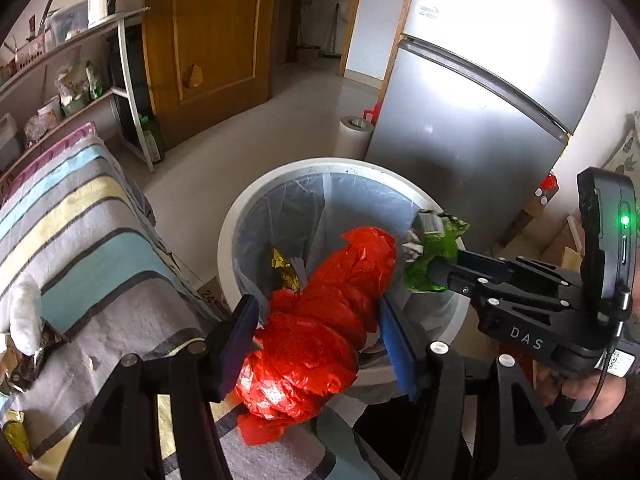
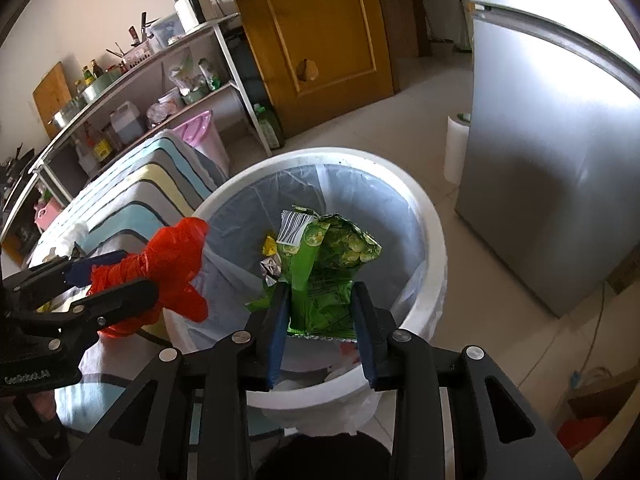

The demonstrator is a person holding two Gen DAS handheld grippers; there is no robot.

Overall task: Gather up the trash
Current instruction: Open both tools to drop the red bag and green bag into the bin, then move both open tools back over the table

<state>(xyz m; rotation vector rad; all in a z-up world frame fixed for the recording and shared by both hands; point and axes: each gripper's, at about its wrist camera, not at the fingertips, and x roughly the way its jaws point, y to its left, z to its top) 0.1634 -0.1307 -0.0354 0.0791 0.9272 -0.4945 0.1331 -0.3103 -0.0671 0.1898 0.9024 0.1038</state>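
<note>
A white trash bin (image 1: 240, 216) (image 2: 432, 220) with a clear liner stands on the floor beside the table. My left gripper (image 1: 316, 304) (image 2: 136, 276) is shut on a crumpled red plastic bag (image 1: 320, 320) (image 2: 176, 256), held over the bin's near rim. Reaching in from the right, my right gripper (image 2: 320, 288) (image 1: 436, 276) is shut on a green snack bag (image 2: 324, 264) (image 1: 432, 248), which hangs above the bin's opening. Small gold and silver wrappers (image 1: 282, 268) (image 2: 270, 268) lie inside the bin.
A striped cloth covers the table (image 1: 80, 220) left of the bin, with a white tissue (image 1: 24, 312) and a dark wrapper (image 1: 36, 356) on it. A silver fridge (image 1: 480, 120) stands right of the bin, a paper roll (image 1: 354, 136) behind it. Shelves (image 2: 160, 80) line the left wall.
</note>
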